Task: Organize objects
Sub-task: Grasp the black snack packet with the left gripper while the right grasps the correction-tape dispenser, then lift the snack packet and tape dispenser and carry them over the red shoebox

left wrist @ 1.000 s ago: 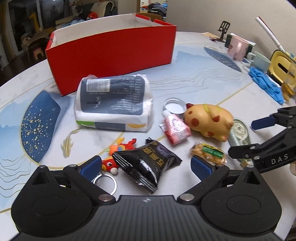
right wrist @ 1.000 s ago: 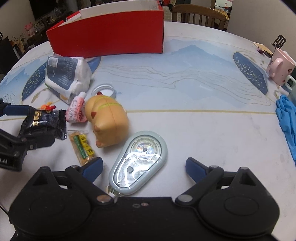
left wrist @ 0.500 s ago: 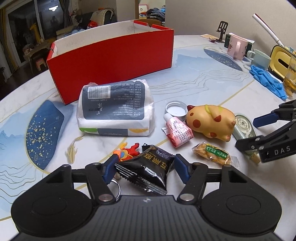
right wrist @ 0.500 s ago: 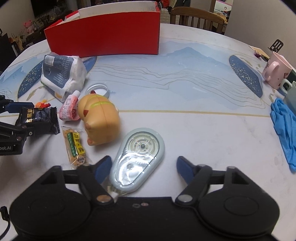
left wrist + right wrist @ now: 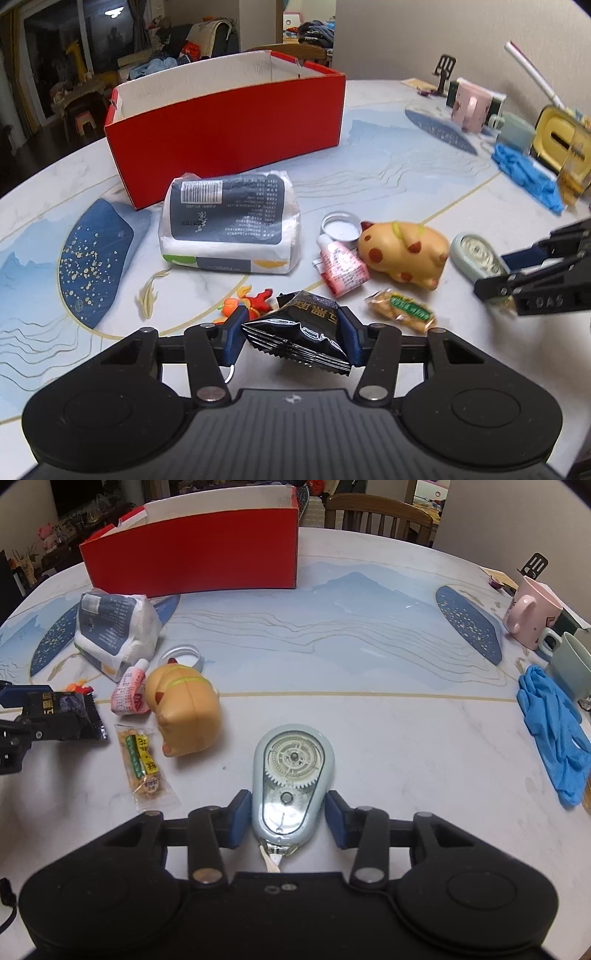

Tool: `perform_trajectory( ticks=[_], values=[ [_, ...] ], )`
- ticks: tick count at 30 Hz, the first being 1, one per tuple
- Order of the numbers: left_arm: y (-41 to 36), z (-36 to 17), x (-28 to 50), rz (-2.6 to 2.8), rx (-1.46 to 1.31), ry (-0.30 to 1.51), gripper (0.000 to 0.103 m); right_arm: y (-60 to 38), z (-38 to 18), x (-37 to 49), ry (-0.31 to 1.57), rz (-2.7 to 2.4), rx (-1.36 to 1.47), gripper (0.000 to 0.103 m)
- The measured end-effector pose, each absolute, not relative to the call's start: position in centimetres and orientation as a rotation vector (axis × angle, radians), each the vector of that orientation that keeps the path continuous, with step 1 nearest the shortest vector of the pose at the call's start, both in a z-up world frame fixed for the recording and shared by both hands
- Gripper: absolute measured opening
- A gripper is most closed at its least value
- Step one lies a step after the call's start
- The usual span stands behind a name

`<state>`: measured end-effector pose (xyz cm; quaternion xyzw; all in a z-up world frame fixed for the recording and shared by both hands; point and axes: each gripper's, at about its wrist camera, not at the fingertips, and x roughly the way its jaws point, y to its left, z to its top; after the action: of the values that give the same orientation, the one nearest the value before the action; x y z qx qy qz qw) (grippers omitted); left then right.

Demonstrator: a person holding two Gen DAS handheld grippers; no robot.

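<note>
Both grippers just closed in: left gripper (image 5: 290,338) now pinches the black snack packet (image 5: 301,330), right gripper (image 5: 289,818) hugs the correction tape (image 5: 291,775), ready for boxing.

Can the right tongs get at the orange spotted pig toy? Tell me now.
Probably not as things stand: the right tongs are shut around the pale blue correction tape dispenser. The pig toy lies apart to the left with bare table between; release first.

Lived-in home: dining table (image 5: 369,635), chair (image 5: 376,515), mugs (image 5: 532,613).
</note>
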<state>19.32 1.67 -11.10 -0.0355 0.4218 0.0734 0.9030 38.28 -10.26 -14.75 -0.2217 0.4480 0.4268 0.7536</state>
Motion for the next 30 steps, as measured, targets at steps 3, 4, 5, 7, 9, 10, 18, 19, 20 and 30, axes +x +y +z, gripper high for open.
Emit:
perform_trajectory(
  ticks=[3, 4, 5, 7, 9, 10, 18, 19, 20, 30],
  values=[
    [1.8, -10.3, 19.0, 0.149, -0.104, 0.861, 0.051, -10.7, -14.1, 38.2, 0.981, 0.933, -0.470, 0.042],
    [1.8, -10.0, 18.9, 0.148, -0.110, 0.857, 0.051, -10.8, -13.9, 38.2, 0.984, 0.935, -0.462, 0.042],
    [1.7, -9.8, 18.8, 0.145, -0.116, 0.853, 0.051, -11.0, -13.6, 38.2, 0.986, 0.938, -0.454, 0.042],
    [1.7, -9.3, 18.6, 0.139, -0.129, 0.846, 0.051, -11.2, -13.0, 38.1, 0.978, 0.943, -0.446, 0.042],
    [1.7, -8.9, 18.4, 0.137, -0.144, 0.844, 0.051, -11.3, -12.3, 38.0, 0.968, 0.943, -0.440, 0.042],
    [1.6, -8.7, 18.3, 0.137, -0.151, 0.842, 0.051, -11.3, -12.0, 38.1, 0.965, 0.944, -0.434, 0.042],
    [1.8, -6.1, 18.3, 0.133, -0.191, 0.807, 0.051, -11.3, -8.0, 38.1, 0.904, 0.997, -0.390, 0.042],
    [1.8, -5.8, 18.4, 0.133, -0.189, 0.802, 0.051, -11.1, -7.4, 38.0, 0.895, 1.007, -0.387, 0.042],
    [1.8, -5.3, 18.5, 0.133, -0.184, 0.796, 0.051, -10.9, -6.9, 38.0, 0.884, 1.018, -0.386, 0.042],
    [2.5, -1.2, 21.0, 0.132, -0.168, 0.724, 0.051, -7.3, -1.6, 39.2, 0.785, 1.151, -0.393, 0.042]
  ],
)
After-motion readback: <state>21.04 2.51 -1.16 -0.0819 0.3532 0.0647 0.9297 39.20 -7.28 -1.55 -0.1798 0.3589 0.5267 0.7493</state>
